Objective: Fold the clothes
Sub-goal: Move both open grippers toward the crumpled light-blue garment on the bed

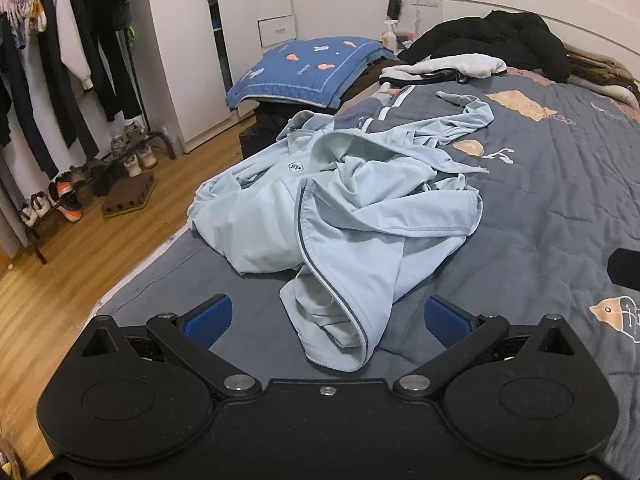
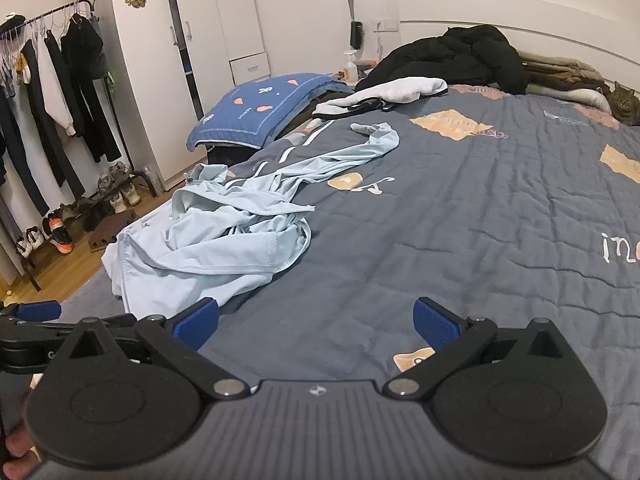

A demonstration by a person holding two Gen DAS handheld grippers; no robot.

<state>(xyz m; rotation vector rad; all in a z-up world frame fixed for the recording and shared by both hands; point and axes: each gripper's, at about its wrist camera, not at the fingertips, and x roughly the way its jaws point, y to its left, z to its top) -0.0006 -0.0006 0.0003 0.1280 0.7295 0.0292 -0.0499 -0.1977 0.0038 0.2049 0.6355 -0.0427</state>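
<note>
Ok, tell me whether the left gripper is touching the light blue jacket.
Apart. In the left wrist view the left gripper is open, and bare quilt shows between each blue pad and the light blue jacket.

Pale blue jacket [image 1: 340, 216] (grey-piped); slate patterned quilt [image 2: 460, 220].

White walls and a white wardrobe [image 2: 192, 64] fill the upper left. Below it, wood floor [image 1: 80, 272] and a clothes rack [image 1: 52, 60] over shoes. A bed [image 2: 480, 220] with grey quilt spreads right.
</note>
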